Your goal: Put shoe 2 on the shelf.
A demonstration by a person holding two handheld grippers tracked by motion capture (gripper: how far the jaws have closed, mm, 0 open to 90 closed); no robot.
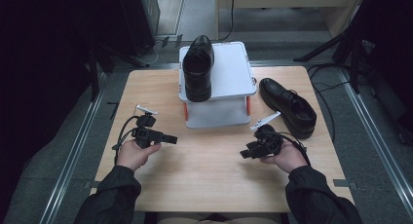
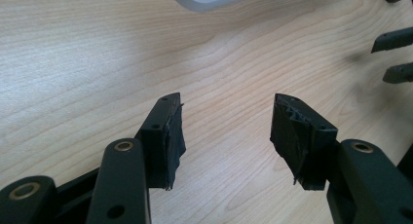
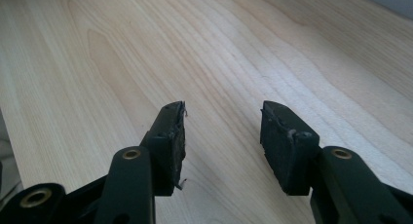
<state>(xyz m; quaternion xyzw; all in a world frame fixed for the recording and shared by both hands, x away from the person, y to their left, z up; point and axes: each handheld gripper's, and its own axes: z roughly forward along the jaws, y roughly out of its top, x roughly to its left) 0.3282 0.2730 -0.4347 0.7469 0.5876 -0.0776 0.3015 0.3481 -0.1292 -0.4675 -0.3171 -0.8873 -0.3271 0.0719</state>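
We have one black shoe (image 1: 198,68) set on the white stand (image 1: 229,73) at twelve o'clock; its mate (image 1: 288,107) waits on the counter (image 1: 204,165) at two o'clock. Our left claw (image 1: 171,139) and right claw (image 1: 245,154) gape wide, empty, so we judge the job half done.

Black leather shoe (image 1: 288,107) lying upright on the wooden table, right of the shelf, toe pointing far-left

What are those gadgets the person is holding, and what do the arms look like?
Each hand holds a black two-jaw tool: the left tongs and right tongs. Each carries a pale three-cornered plate on top and trails a black cable. The jaw tips wear rough, frayed black pads; the arms have brass-coloured rivets. The person wears dark long sleeves.
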